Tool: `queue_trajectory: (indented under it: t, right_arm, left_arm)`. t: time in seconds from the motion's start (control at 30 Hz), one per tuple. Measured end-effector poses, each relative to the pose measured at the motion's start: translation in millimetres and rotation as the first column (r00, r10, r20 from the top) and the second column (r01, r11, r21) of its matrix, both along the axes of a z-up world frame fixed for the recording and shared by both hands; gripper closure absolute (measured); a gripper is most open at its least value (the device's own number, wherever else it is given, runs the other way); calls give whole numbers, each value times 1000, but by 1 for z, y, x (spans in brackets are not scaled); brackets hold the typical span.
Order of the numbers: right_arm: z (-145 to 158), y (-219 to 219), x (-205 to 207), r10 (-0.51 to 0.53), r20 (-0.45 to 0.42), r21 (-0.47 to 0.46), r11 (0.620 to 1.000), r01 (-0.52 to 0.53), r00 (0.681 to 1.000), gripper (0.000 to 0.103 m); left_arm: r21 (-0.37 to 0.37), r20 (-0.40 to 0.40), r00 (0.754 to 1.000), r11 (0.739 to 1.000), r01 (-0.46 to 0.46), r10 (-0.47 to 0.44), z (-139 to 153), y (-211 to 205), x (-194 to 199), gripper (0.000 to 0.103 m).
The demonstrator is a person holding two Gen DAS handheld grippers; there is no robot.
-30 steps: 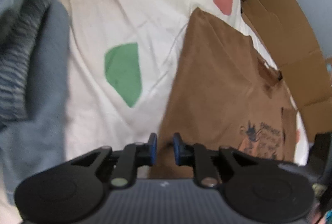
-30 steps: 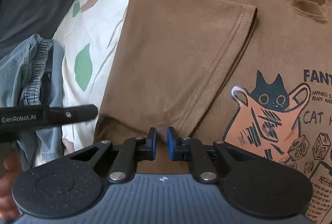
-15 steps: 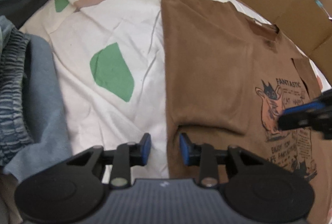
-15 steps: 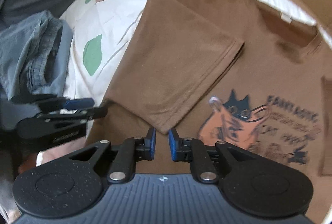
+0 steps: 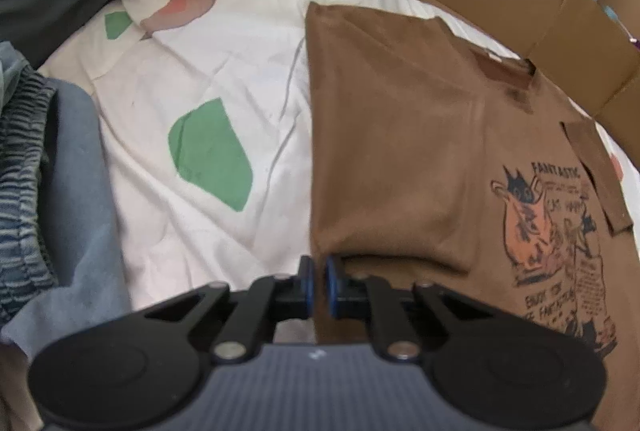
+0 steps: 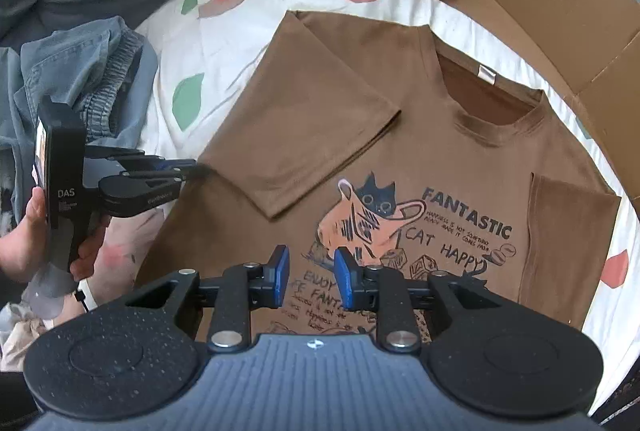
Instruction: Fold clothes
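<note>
Left claw (image 5: 316, 285) has just been closing and pinches the folded left edge of the brown cotton cat-print t-shirt (image 6: 420, 159). Right claw (image 6: 308, 277), jaws just opening, empty, hovers above; shirt print at its 12 o'clock. Shirt flat on white patterned bedsheet (image 5: 224, 71), sleeves folded in.

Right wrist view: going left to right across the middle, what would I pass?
The hand holding the left gripper → blue-grey clothes behind it → patterned white sheet → brown T-shirt with its cat print → cardboard at the far right.
</note>
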State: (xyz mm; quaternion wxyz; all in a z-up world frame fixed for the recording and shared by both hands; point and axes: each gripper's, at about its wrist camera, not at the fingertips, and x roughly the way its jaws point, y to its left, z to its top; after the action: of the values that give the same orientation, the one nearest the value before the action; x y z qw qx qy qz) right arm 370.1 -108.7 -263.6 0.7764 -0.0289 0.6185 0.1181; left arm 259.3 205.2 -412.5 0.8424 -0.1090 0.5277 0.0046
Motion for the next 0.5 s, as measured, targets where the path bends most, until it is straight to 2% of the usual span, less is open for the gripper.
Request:
queue_trajectory:
  t: [0.27, 0.43, 0.5]
  right_arm:
    - [-23, -39, -4, -105, -57, 23, 994, 106, 993, 72]
    - [-6, -53, -9, -108, -18, 6, 994, 108, 994, 72]
    - [6, -59, -9, -110, -3, 12, 994, 110, 994, 71]
  left_arm:
    - [3, -28, 999, 999, -42, 42, 7, 20, -4, 99]
    - [-33, -5, 998, 998, -59, 59, 26, 31, -12, 97]
    - [-50, -2, 998, 997, -59, 59, 35, 31, -15, 88]
